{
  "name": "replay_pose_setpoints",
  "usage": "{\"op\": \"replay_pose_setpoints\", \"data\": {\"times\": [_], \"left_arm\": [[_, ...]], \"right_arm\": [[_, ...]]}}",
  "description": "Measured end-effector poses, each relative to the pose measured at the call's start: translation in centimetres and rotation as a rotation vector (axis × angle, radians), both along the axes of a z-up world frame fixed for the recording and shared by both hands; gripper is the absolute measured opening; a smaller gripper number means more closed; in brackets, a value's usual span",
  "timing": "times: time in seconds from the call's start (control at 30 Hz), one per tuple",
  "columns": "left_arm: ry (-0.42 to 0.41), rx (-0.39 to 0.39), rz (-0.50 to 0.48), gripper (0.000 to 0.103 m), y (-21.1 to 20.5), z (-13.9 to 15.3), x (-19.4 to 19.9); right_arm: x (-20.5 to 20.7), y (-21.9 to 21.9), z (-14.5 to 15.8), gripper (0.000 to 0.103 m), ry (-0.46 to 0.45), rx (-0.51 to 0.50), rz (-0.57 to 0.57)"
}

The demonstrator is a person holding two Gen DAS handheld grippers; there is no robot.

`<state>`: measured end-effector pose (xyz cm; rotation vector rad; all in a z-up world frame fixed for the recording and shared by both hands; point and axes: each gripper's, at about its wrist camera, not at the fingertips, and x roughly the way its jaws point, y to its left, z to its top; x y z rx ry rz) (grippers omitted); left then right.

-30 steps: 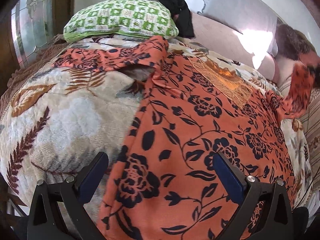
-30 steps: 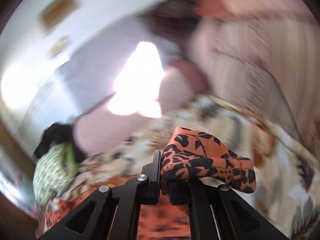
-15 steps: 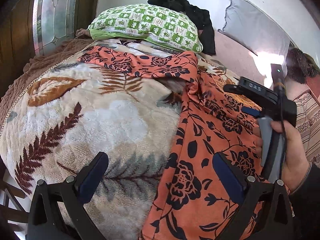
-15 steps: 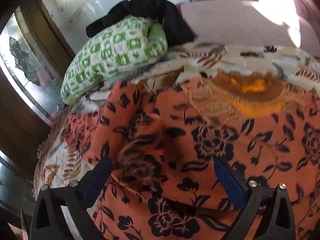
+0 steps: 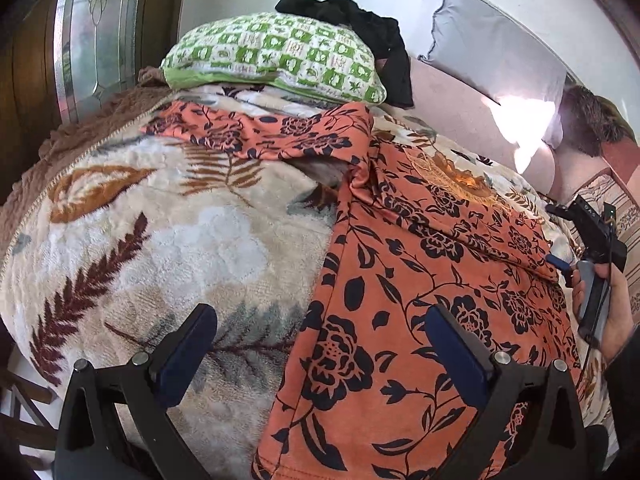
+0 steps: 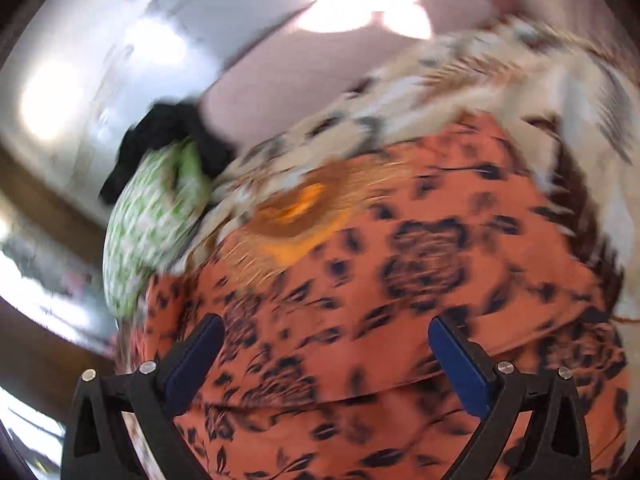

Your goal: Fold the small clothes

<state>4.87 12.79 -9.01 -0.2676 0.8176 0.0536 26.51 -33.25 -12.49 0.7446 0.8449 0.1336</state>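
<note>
Left wrist view. We had the orange floral-print garment with dark blue flowers (image 5: 420, 280) spread flat on the bed, over a cream plush blanket printed with brown and rust leaves (image 5: 180, 240). One sleeve lay stretched out toward the green-and-white checked pillow (image 5: 276, 56), which had a black crumpled cloth (image 5: 360, 28) behind it. The garment's right side now showed a straight folded edge running across the body: the right sleeve, held up in the air a second earlier, lay folded inward on top of the fabric. The left gripper (image 5: 320, 356) hung over the garment's near left edge with its fingers spread wide and nothing between them; it touched no cloth that we could see. At the right margin the right gripper (image 5: 560, 240) sat low at the garment's edge, held in the person's hand (image 5: 608, 312).

Right wrist view. Heavy motion blur. The right gripper (image 6: 324, 360) had its fingers wide apart and released; they had just been opening, from a clench on the bunched sleeve to fully spread, and nothing sat between them now. Below them lay the same orange garment (image 6: 400, 280), with a fold line crossing just ahead of the fingers, and its embroidered yellow neckline patch (image 6: 296, 212) beyond.

Our reading: the right sleeve fold looked done and let go. The left sleeve remained stretched out, so that side probably came next, with the left gripper nearest to it.
</note>
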Motion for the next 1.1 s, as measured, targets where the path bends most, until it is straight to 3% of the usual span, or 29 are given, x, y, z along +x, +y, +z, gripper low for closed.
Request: {"op": "replay_pose_setpoints", "data": {"times": [0.07,0.13,0.23,0.3,0.43,0.5,0.53,0.6,0.67,0.8,0.93,1.1], "left_arm": [[0.001,0.019,-0.001,0.103,-0.3,0.4,0.0],[0.009,0.02,-0.005,0.103,-0.4,0.6,0.2],[0.001,0.034,-0.007,0.103,-0.9,1.2,0.6],[0.007,0.022,-0.012,0.103,-1.2,1.4,1.2],[0.004,0.007,-0.022,0.103,-1.6,2.0,1.4],[0.009,0.001,-0.021,0.103,-1.5,2.2,1.3],[0.011,-0.012,-0.02,0.103,-1.4,2.3,1.2],[0.018,-0.052,-0.009,0.103,-0.6,2.5,1.1],[0.026,-0.119,0.013,0.103,1.1,2.3,1.1],[0.13,-0.361,0.071,0.103,7.2,0.5,4.1],[0.067,-0.395,0.133,0.103,12.0,0.9,7.0],[0.01,-0.471,0.24,0.103,18.5,0.3,12.5]], "right_arm": [[0.6,-3.0,-0.7,0.103,-0.008,0.039,-0.034],[1.5,-5.7,-2.6,0.103,0.084,0.01,-0.098],[1.1,-8.5,-3.3,0.103,0.119,0.001,-0.177],[0.5,-8.6,-2.6,0.103,0.057,0.091,-0.139],[0.2,-5.5,0.4,0.103,-0.07,0.091,0.012],[1.1,-5.0,0.0,0.103,-0.079,0.11,0.085],[1.5,-5.2,-0.9,0.103,-0.031,0.091,0.083],[2.4,-6.2,-3.6,0.102,0.106,0.047,0.013],[1.3,-6.0,-2.4,0.102,0.063,0.053,-0.021],[-2.3,-2.2,2.6,0.102,-0.08,-0.051,0.098],[-6.4,1.0,3.5,0.102,-0.122,-0.094,0.227],[-11.1,2.7,2.1,0.102,-0.096,-0.098,0.257]]}}
